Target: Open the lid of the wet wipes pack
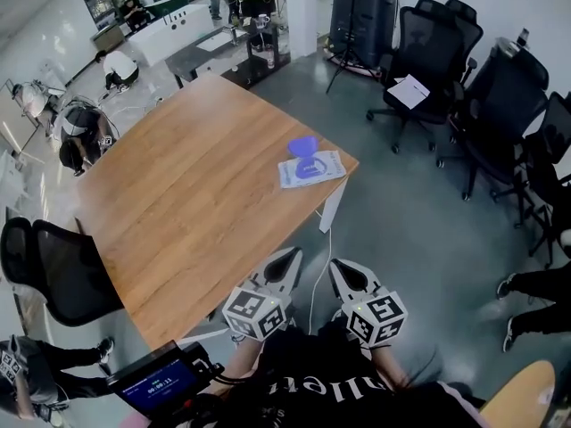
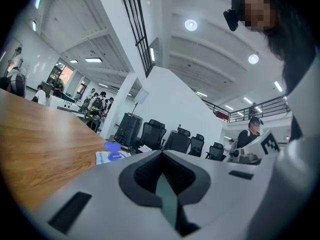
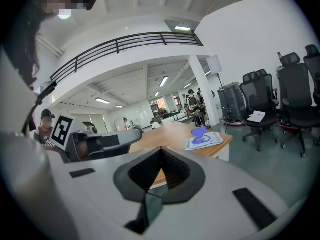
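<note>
Wipes pack (image 1: 310, 169) lies on wooden table (image 1: 178, 194) near office chairs (image 1: 428, 52).

Open office hall: black swivel chairs (image 1: 430, 47), wooden table (image 1: 178, 194), mezzanine railing (image 3: 117, 45).

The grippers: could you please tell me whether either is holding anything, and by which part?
Nothing is held: the left gripper and right gripper are both shut and empty; the wet wipes pack lies apart on the table.

- Ahead of the left claw (image 1: 287, 259) and right claw (image 1: 342, 268), open worktop (image 1: 178, 194) runs to the wet wipes pack (image 1: 310, 169).
- Right of them the floor (image 1: 401, 212) lies open; office chairs (image 1: 433, 56) stand well beyond.
- A black chair (image 1: 53, 270) crowds the far left.
</note>
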Demonstrator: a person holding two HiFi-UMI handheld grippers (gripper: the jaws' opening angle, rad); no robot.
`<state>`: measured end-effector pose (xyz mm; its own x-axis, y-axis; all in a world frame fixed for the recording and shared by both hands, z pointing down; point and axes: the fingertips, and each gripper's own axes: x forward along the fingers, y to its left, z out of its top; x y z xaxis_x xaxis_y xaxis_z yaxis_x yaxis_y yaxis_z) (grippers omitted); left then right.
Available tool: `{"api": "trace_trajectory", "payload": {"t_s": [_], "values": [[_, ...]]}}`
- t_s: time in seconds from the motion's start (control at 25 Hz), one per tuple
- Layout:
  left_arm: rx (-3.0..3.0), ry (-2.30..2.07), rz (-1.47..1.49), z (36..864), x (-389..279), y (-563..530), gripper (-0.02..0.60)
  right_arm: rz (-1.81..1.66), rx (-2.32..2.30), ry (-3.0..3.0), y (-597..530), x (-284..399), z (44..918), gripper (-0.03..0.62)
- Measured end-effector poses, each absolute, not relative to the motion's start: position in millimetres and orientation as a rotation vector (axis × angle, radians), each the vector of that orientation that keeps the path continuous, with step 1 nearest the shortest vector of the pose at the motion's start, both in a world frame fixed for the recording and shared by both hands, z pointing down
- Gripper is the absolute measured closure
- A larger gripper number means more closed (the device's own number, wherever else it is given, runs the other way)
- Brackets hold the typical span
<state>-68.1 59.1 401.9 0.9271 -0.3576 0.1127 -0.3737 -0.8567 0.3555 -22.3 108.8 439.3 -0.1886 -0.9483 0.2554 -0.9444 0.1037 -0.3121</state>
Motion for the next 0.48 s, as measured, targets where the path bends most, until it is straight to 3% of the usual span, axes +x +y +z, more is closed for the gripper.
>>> {"api": "trace_trajectory", "payload": {"t_s": [0.48], "values": [[2.714,-0.511,0.072,406.7,-55.7,72.3,0.583,-0.674,-1.998,2.365,114.7,-10.4,448.0,0.585]]}}
